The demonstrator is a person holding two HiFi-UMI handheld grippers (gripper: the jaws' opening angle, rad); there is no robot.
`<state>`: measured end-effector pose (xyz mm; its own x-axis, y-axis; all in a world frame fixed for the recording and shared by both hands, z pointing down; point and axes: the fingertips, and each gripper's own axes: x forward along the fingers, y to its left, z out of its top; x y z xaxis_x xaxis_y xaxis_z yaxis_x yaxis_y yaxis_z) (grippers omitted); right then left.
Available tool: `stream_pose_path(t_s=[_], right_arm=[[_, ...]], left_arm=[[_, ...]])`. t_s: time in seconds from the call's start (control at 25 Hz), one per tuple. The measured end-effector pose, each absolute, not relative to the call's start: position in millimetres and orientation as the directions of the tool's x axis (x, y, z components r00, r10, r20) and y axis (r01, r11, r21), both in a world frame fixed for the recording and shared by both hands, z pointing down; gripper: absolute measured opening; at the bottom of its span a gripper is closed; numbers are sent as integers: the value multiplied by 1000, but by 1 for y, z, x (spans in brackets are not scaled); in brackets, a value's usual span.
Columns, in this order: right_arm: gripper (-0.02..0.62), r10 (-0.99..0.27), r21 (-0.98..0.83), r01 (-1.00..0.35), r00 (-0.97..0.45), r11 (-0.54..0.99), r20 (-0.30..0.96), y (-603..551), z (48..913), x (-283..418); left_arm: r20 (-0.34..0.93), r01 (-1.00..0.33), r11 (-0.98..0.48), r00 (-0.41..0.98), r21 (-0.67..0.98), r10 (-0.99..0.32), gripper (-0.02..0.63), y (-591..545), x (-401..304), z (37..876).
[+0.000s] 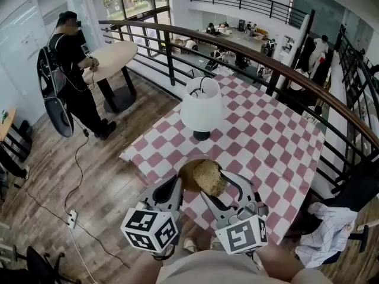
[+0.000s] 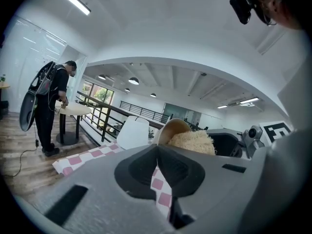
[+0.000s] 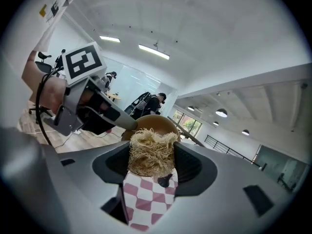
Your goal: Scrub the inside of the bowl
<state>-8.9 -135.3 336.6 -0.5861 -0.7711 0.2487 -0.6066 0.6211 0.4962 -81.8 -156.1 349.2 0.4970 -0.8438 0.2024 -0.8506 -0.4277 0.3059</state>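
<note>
Grey hand-held grippers (image 1: pixel 179 181) (image 1: pixel 218 179) carry white cubes (image 1: pixel 151 229) (image 1: pixel 243 234) (black-patterned).

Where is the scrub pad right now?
In the head view the scrub pad is low centre, clamped in the right gripper, at the mouth of the bowl, nearer than the white lamp.

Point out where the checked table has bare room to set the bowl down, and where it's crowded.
Bare: the wide table stretch right of the lamp, and the strip left of it. Crowded: the near edge, where the left hand-held gripper holds the bowl and the right hand-held gripper the scrubber.
</note>
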Motion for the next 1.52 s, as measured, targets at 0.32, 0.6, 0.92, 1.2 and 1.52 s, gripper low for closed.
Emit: stream_pose_path(t_s=[0.32,0.6,0.92,1.2,1.52], right_arm=[[249,-782,556,-618,-615,556,98,-132,312,-22],[249,-676,469,-582,-735,664,44,-111,282,-17],[249,-641,132,-643,-765,755,-62,-116,240,21],[249,-609,149,-600,-792,786,27,-148,233,-1],[249,-547,79,-543,-817,836,181,-158,253,-22]], left_arm=[[176,-835,-470,529,287,-830,18,-152,-61,338],[149,-842,-458,511,285,-847,17,-158,-73,330],[159,-881,-452,470,137,-868,17,-163,-84,328],[170,-855,-513,497,-72,-851,17,-157,-57,322],[143,-819,-536,516,-204,-844,17,-151,-41,311]])
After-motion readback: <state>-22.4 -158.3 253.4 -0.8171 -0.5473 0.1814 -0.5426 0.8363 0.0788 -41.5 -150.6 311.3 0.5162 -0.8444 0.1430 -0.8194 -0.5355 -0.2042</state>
